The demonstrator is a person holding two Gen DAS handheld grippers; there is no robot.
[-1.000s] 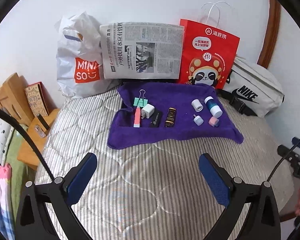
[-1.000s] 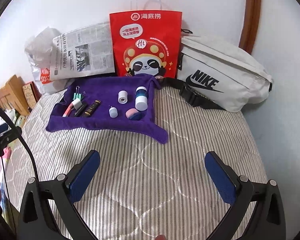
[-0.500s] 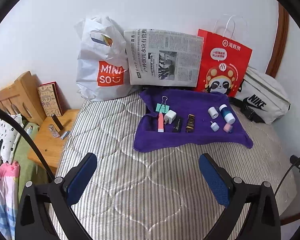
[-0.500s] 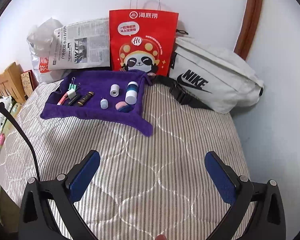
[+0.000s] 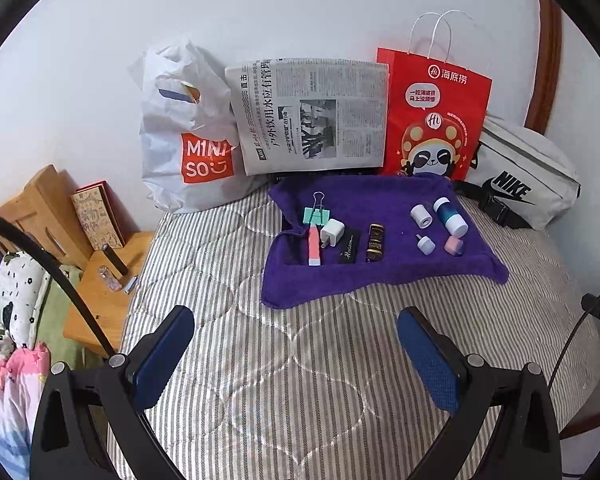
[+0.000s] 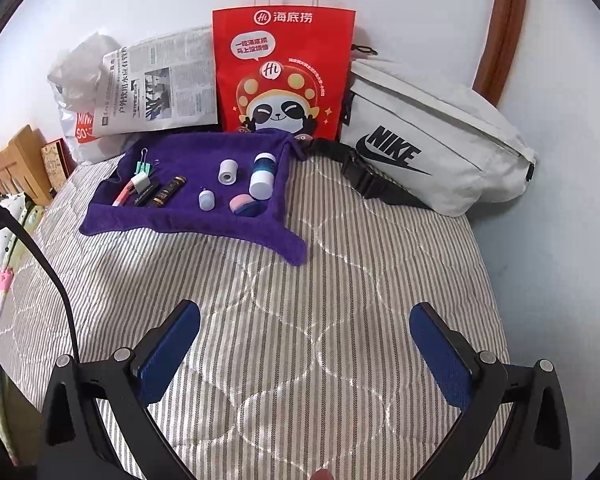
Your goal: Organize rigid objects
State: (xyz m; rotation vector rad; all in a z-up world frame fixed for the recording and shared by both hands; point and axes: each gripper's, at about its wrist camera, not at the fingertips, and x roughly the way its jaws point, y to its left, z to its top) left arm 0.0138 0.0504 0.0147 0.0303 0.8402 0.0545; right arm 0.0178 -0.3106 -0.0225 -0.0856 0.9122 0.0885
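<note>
Purple towel (image 5: 384,240) spread on the striped quilt (image 5: 300,360), near the wall, carrying all the small rigid pieces in two loose clusters. Toward 9 o'clock on the towel: green binder clip (image 5: 317,213), pink stick (image 5: 314,247), white charger plug (image 5: 331,233), black card (image 5: 350,247), dark tube (image 5: 375,242), lying side by side. Toward 3 o'clock: white spool (image 5: 421,216), blue-and-white bottle (image 5: 450,216), small white cap (image 5: 425,244), pink-and-blue eraser (image 5: 454,246). Left gripper (image 5: 296,350) and right gripper (image 6: 305,340) both spread wide with nothing between the pads, hovering over bare quilt at 6 o'clock of the towel, well apart from every item. Step in hand cannot be settled: grouped pieces with both tongs idle suit a sort already laid out, or a layout waiting to be rearranged. Any reach would need travel toward 12 o'clock and a much narrower opening for such small pieces. Left view alone shows the wooden bedside stand (image 5: 100,300) at 9 o'clock; right view alone shows the whole grey Nike bag (image 6: 432,148) with its strap buckle at 2 o'clock. Red paper bag (image 6: 284,72), newspaper (image 5: 312,116) and white plastic bag (image 5: 188,140) lean on the wall at 12 o'clock.
</note>
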